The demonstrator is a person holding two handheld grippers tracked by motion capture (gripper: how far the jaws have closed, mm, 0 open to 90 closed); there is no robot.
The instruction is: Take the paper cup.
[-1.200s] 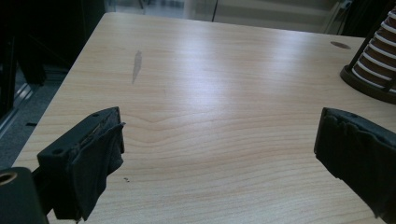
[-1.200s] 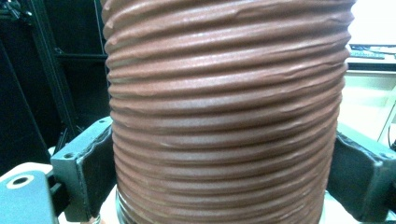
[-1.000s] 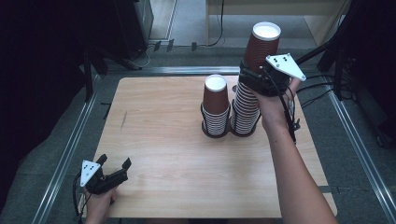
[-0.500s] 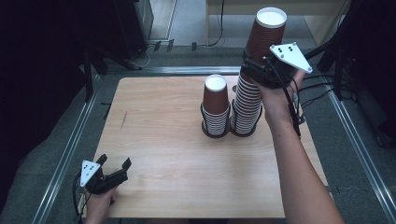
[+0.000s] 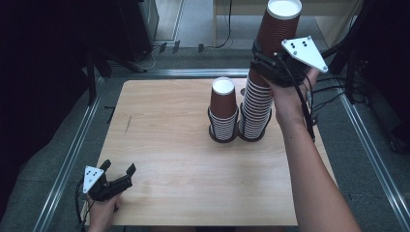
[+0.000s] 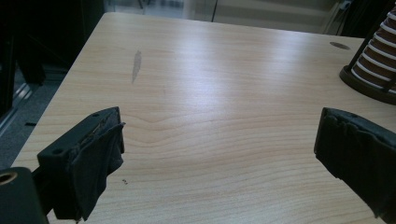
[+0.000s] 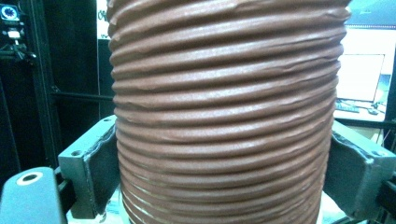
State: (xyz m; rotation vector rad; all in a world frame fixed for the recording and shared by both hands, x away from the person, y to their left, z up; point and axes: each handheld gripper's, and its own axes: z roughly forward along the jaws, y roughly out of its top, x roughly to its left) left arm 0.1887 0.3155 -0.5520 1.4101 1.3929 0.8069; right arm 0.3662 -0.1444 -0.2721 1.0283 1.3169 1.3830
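Note:
Two stacks of upturned brown paper cups stand side by side at the back of the wooden table point(image 5: 164, 125): a short stack point(image 5: 224, 111) and a taller stack point(image 5: 256, 108). My right gripper point(image 5: 267, 65) is shut on a brown cup point(image 5: 280, 29), held above the taller stack with its white base up. In the right gripper view the ribbed cup point(image 7: 224, 93) sits between both pads, with the right gripper point(image 7: 224, 177) closed on it. My left gripper point(image 5: 118, 167) rests open at the table's near left corner, and the left gripper point(image 6: 219, 154) holds nothing.
Each stack sits in a black ring base point(image 6: 369, 86). A metal rail point(image 5: 72, 154) runs along the table's left side and another rail point(image 5: 372, 164) along the right. Cables point(image 5: 333, 96) trail beyond the right edge. A grey smear point(image 6: 136, 63) marks the wood.
My right gripper has risen with the cup, drawing it upward off the taller stack. The left gripper has stayed where it was.

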